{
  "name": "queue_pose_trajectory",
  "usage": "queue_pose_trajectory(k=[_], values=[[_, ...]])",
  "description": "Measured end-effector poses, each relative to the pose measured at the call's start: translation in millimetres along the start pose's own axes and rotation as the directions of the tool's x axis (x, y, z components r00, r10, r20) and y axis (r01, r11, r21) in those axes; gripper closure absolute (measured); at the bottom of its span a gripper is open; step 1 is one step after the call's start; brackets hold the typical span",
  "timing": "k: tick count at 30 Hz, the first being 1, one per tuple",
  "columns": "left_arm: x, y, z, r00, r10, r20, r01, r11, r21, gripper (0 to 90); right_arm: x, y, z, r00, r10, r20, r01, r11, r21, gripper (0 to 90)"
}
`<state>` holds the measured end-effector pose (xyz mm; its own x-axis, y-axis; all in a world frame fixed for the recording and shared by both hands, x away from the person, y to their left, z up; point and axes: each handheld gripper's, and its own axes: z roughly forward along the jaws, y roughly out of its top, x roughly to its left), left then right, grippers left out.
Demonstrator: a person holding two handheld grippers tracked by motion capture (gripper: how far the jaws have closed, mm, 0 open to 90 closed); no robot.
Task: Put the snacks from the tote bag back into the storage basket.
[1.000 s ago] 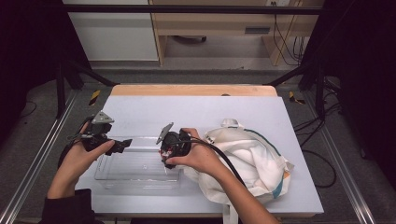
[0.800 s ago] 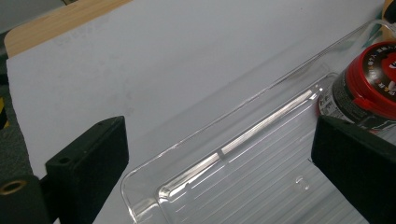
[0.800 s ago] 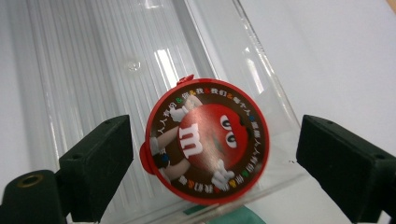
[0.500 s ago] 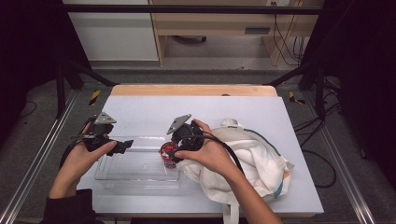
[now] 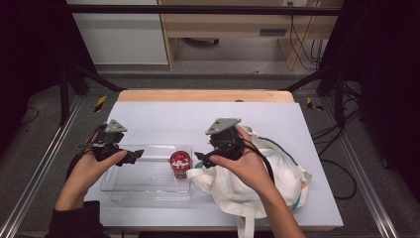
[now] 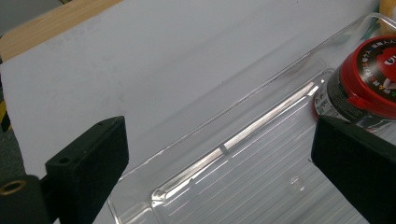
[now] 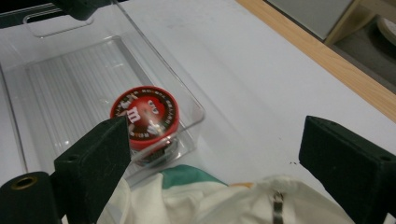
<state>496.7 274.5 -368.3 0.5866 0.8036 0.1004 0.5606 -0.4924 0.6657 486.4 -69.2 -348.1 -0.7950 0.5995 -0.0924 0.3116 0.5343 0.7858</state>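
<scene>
Clear glossy ribbed plastic tray [image 5: 148, 183] on matt white table sheet [image 5: 163, 119]; inside it, candy tub [image 5: 180, 163] with glossy red plastic lid; beside tray, soft cream cloth bag [image 5: 247, 191]; wood table edge [image 5: 203, 95] beyond

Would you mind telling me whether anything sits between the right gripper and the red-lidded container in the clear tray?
Only the clear tray's near wall. The right gripper is open above the white bag, and the red-lidded container stands just inside that corner.

Jar [image 5: 180, 163] upright in tray's [image 5: 143, 184] right end — bag [image 5: 257, 186] just right, all on table [image 5: 163, 116].
</scene>
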Motion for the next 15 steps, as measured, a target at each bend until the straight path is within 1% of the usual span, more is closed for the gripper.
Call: queue_pose_trajectory(k=[4,8,15], values=[[-4.8,2.1,2.0,0.9999,0.014,0.002,-0.014,0.9999,0.003,4.2,-9.5,-6.2,-9.6,0.9994,0.026,0.025,-0.025,1.000,-0.004,9.8],[-6.8,3.8,1.8,0.9997,0.025,0.002,-0.025,0.9997,0.006,4.2,-17.5,-7.6,-22.3,0.9977,0.050,0.046,-0.049,0.998,-0.029,9.5],[-8.4,4.8,-1.0,0.9995,0.033,0.000,-0.033,0.9994,-0.003,4.2,-26.3,-6.3,-44.2,0.9940,0.072,0.082,-0.065,0.995,-0.081,7.9]])
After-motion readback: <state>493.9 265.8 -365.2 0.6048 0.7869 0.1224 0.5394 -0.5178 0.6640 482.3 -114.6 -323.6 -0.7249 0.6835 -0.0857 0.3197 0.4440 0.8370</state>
